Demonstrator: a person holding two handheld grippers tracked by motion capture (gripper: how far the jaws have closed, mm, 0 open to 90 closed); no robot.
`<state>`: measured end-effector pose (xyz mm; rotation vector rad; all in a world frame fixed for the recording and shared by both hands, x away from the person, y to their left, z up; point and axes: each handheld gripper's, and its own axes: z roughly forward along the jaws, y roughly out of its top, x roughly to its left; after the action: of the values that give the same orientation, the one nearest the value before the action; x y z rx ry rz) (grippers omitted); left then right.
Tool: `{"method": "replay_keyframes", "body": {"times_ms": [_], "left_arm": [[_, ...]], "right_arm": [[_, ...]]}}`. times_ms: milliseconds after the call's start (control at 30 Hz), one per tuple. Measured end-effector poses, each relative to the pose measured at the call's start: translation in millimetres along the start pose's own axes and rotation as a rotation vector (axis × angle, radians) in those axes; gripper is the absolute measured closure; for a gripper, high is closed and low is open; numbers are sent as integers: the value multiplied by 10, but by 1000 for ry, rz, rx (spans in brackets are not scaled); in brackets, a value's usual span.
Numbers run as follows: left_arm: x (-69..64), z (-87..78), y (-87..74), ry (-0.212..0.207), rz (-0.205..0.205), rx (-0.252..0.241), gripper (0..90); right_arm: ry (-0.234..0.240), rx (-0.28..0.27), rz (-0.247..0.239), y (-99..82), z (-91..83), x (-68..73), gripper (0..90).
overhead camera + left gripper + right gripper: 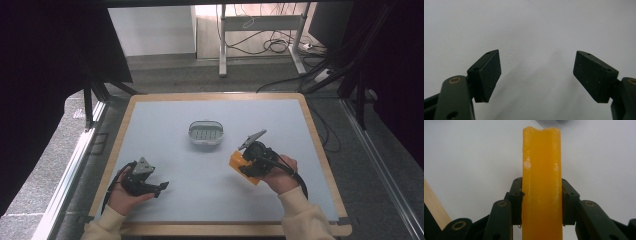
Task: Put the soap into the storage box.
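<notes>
1. Soap bar (541,182), orange and block-shaped, is clamped between the two jaws of the right gripper (541,202); in the right gripper view the pads press on its two long sides and its far end sticks out well past them.
2. In the high view the right gripper (248,165) holds the soap bar (239,161) just above the desk (165,115), toward the right edge and somewhat nearer the front edge than the back.
3. Left gripper (537,72) has its jaws wide apart with nothing between them, only bare desk surface beyond. In the high view the left gripper (161,187) sits in the person's hand near the front left corner, low over the desk.
4. A small grey soap dish (205,133) with a slotted floor stands near the middle of the desk, apart from the soap bar and a little toward the back and left of it. It looks empty.
5. Step in hand, as I judge it: the soap bar is picked up and is being carried; it has not yet been set down.
6. Next move probably calls for bringing the right gripper over the soap dish, turning the bar so its broad face lies flat, lowering it inside the rim, then parting the jaws. The left gripper could steady the dish if it slides.
</notes>
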<state>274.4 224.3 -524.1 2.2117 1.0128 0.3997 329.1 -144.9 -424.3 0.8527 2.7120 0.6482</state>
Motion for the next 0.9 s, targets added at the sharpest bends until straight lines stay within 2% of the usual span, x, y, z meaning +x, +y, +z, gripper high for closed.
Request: {"method": "replay_keyframes", "body": {"times_ms": [367, 633, 900], "left_arm": [[0, 0, -2, 1, -3, -2, 223], [-3, 2, -3, 1, -1, -1, 223], [-2, 7, -5, -1, -3, -2, 223]], "right_arm": [[8, -10, 2, 53, -8, -49, 617], [13, -15, -14, 106, -3, -73, 617], [18, -41, -21, 181, -8, -112, 617]]}}
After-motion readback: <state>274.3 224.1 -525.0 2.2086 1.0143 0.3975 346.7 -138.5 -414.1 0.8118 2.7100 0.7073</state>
